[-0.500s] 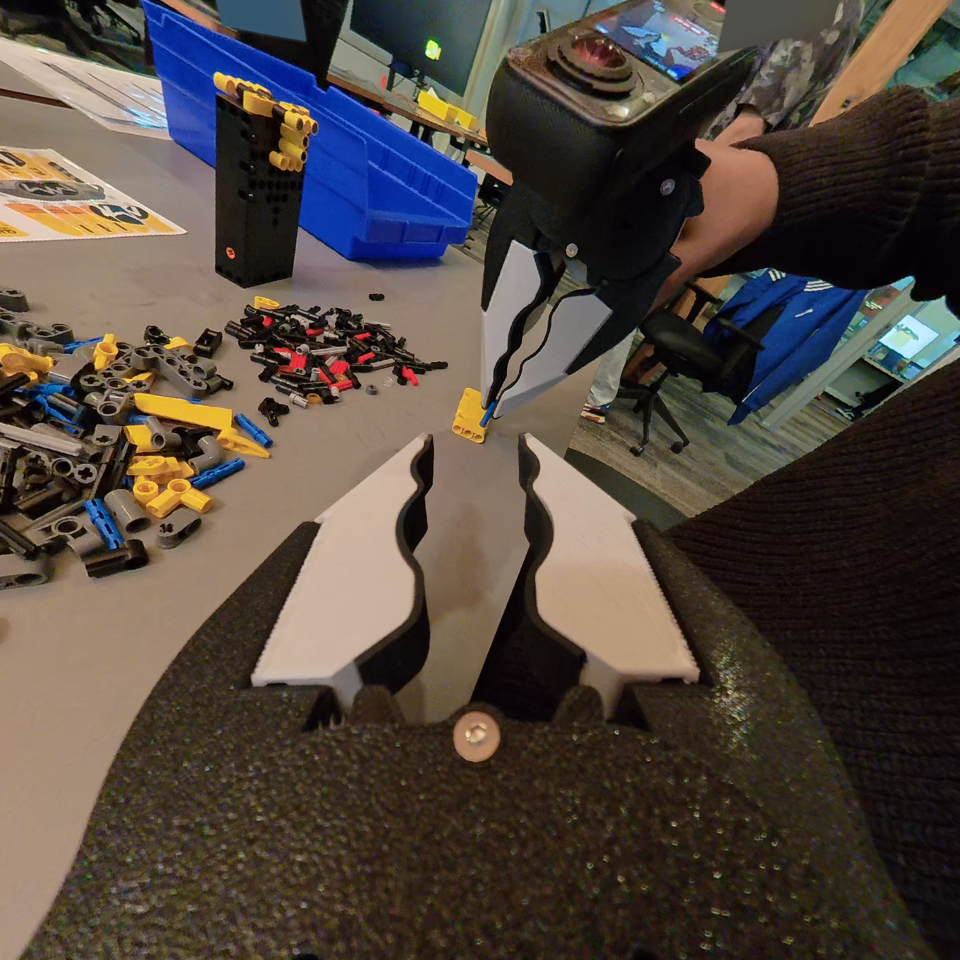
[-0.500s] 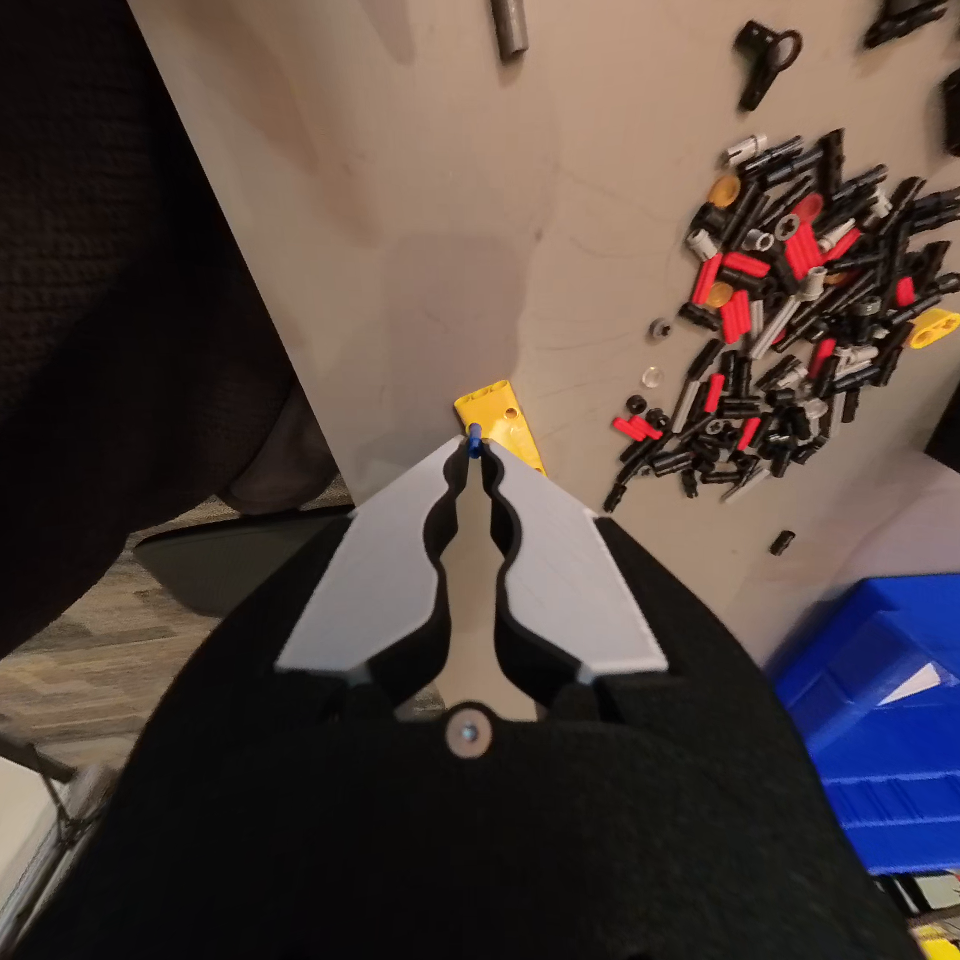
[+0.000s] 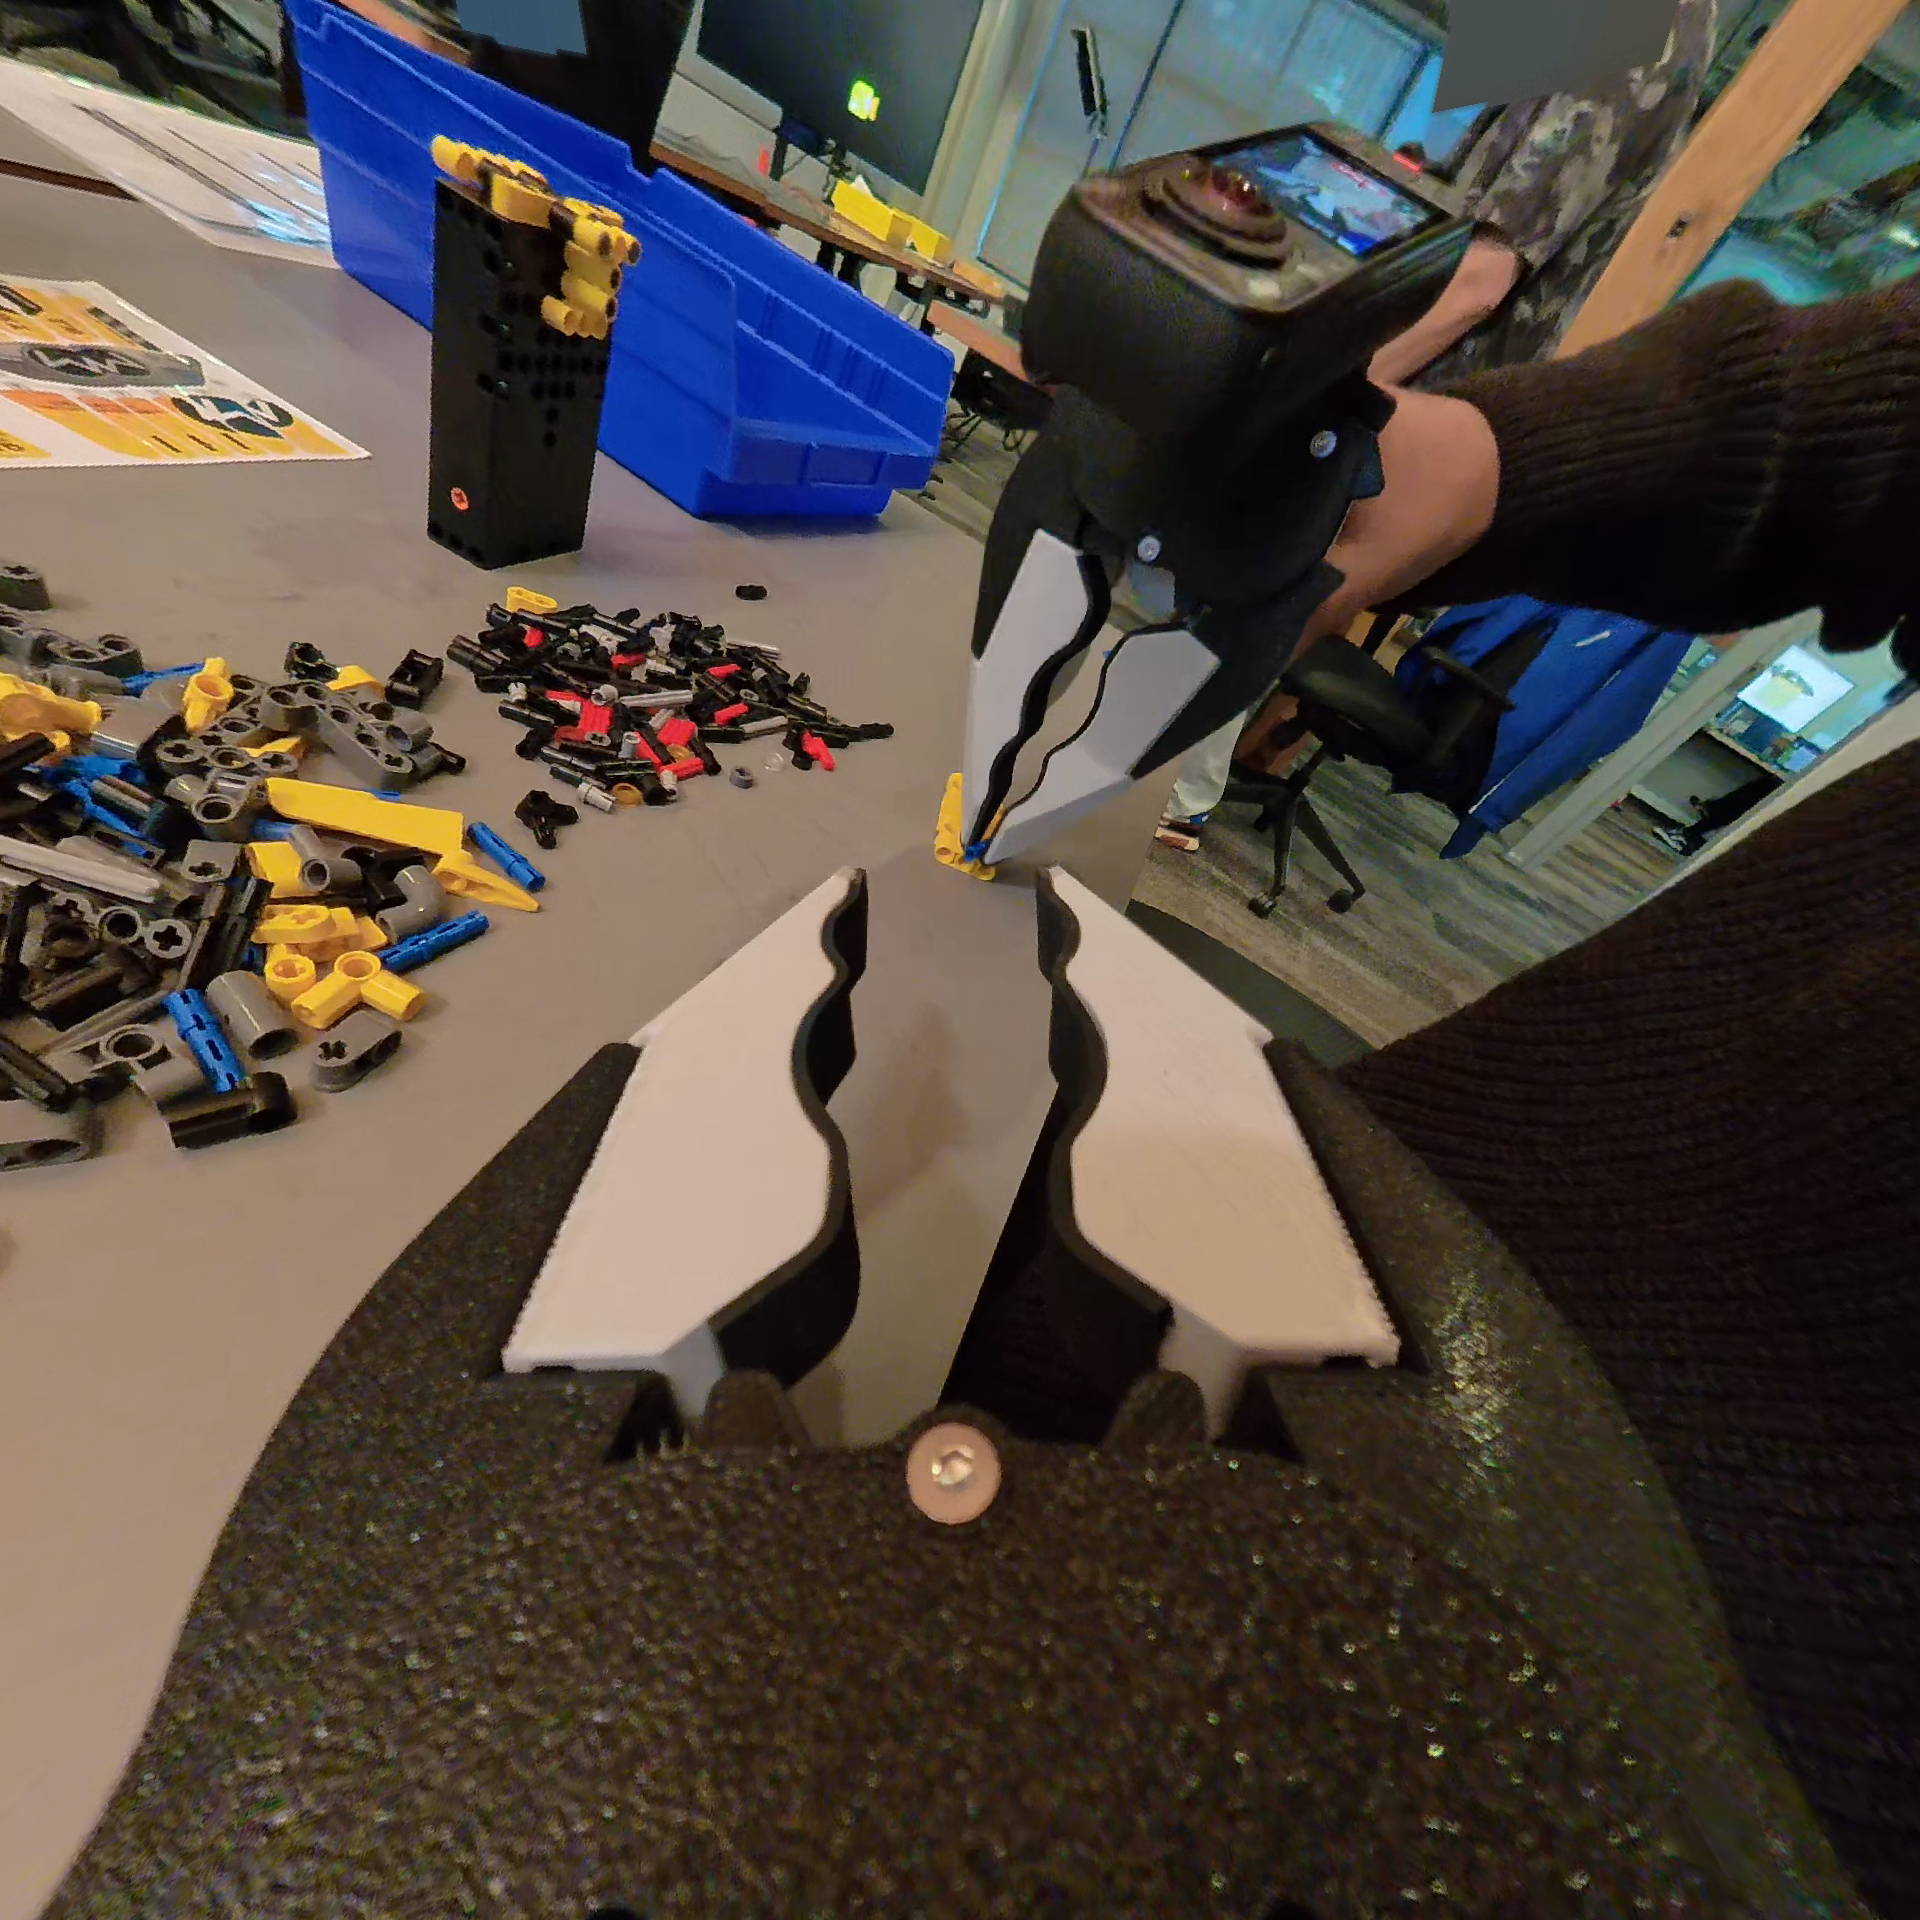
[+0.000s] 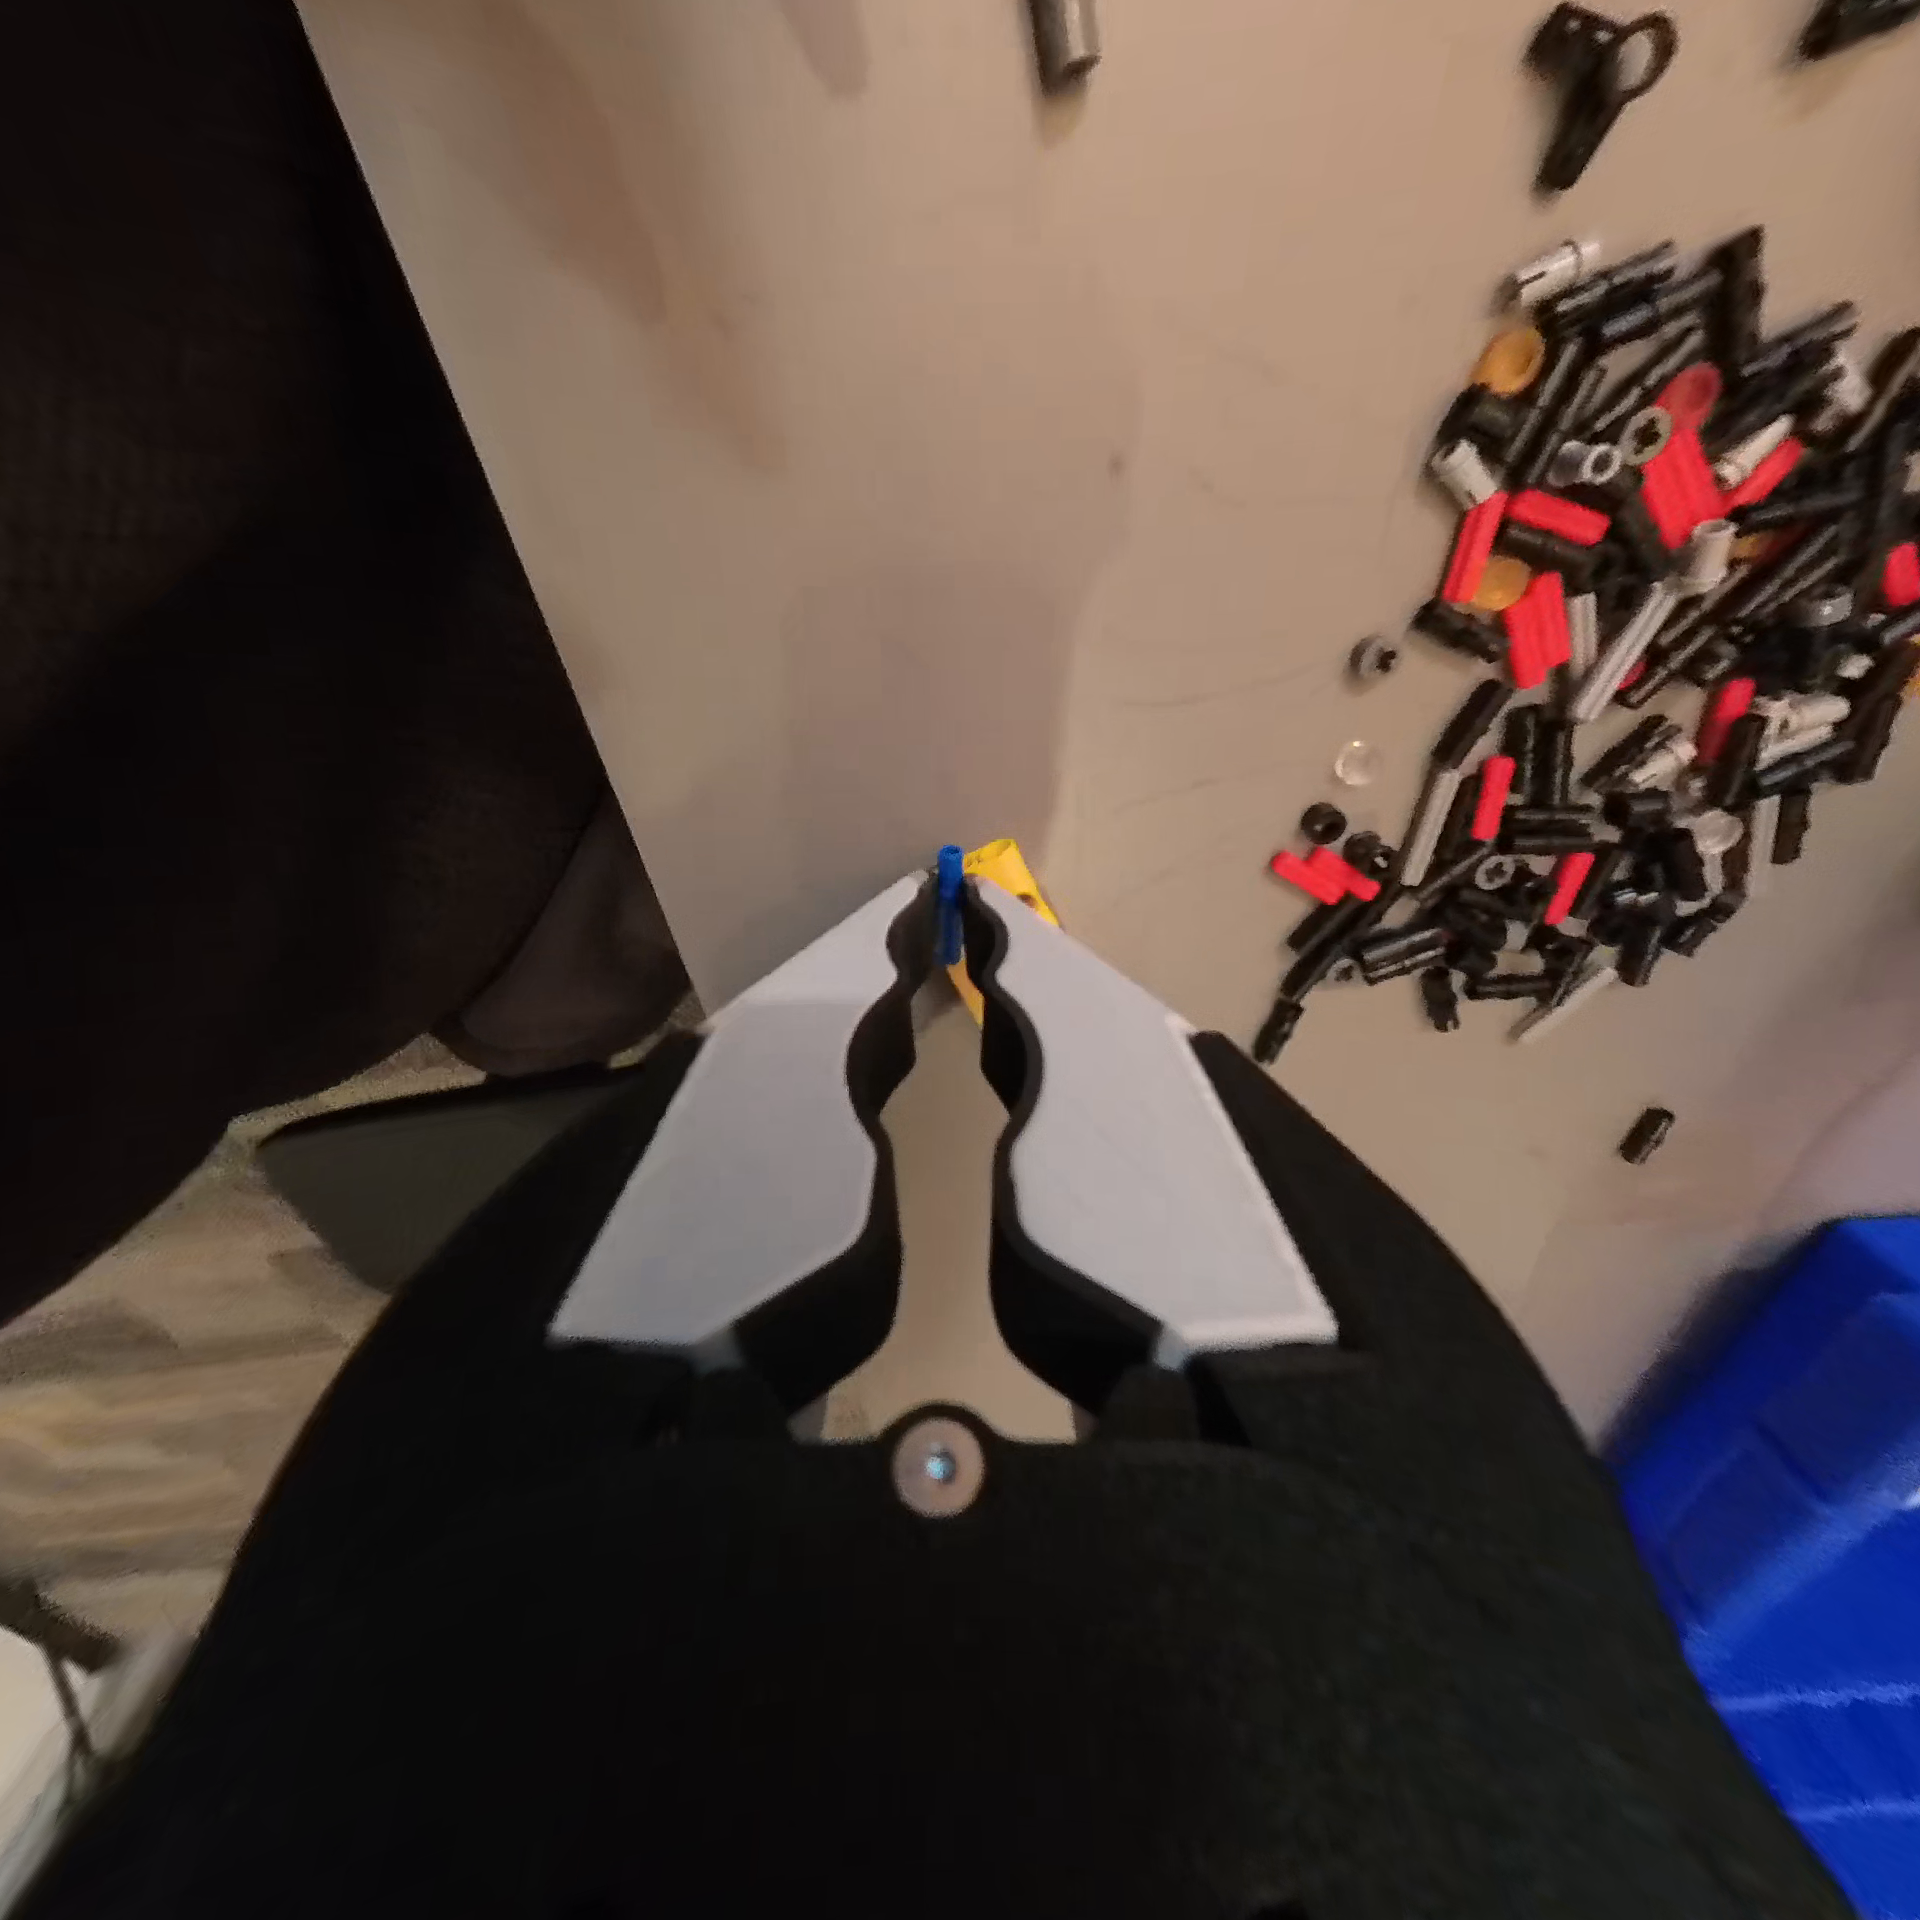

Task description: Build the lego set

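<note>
My right gripper (image 4: 951, 902) is shut on a small blue pin (image 4: 948, 896) and points down at the grey table near its edge. The pin's tip is at a small yellow brick (image 4: 1006, 875) lying on the table; whether they touch I cannot tell. In the left wrist view the right gripper (image 3: 982, 847) stands over the same yellow brick (image 3: 951, 826). My left gripper (image 3: 951, 899) is open and empty, low over the table just short of the brick.
A pile of black, red and grey pins (image 3: 665, 701) lies left of the brick, also in the right wrist view (image 4: 1652, 665). A larger heap of mixed parts (image 3: 177, 873) lies farther left. A black tower with yellow parts (image 3: 514, 374) and a blue bin (image 3: 727, 343) stand behind. Spacing between my two grippers at the tips: around 15 cm.
The right gripper has shifted slightly over the yellow brick, and more of the blue pin shows beyond its tips. The left gripper has barely moved.
</note>
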Motion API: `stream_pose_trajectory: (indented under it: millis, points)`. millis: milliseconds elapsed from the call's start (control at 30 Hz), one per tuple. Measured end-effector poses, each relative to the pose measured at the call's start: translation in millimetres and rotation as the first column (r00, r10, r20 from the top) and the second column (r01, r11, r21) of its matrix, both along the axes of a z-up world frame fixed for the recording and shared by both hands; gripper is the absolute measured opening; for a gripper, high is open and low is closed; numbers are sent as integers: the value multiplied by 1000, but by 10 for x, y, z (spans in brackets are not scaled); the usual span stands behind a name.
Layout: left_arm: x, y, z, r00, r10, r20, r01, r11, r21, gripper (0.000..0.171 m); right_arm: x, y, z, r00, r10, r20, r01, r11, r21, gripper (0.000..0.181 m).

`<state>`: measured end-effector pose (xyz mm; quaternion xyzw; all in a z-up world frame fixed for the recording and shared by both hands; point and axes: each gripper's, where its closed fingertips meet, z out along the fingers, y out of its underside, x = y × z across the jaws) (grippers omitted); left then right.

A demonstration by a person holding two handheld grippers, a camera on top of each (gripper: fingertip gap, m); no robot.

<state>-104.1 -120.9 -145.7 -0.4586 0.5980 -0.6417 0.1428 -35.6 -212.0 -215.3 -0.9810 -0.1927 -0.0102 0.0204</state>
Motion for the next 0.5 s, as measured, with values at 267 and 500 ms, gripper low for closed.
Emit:
stream_pose_trajectory:
  millis: [267,500]
  points:
    - [13,8,-6,1000,4,-6,-4,1000,-4,33,-9,275,277,938,-203,-280,279,923,264,4]
    - [32,-40,42,1000,12,25,-12,1000,-2,32,-205,655,854,645,-190,-740,628,683,372,5]
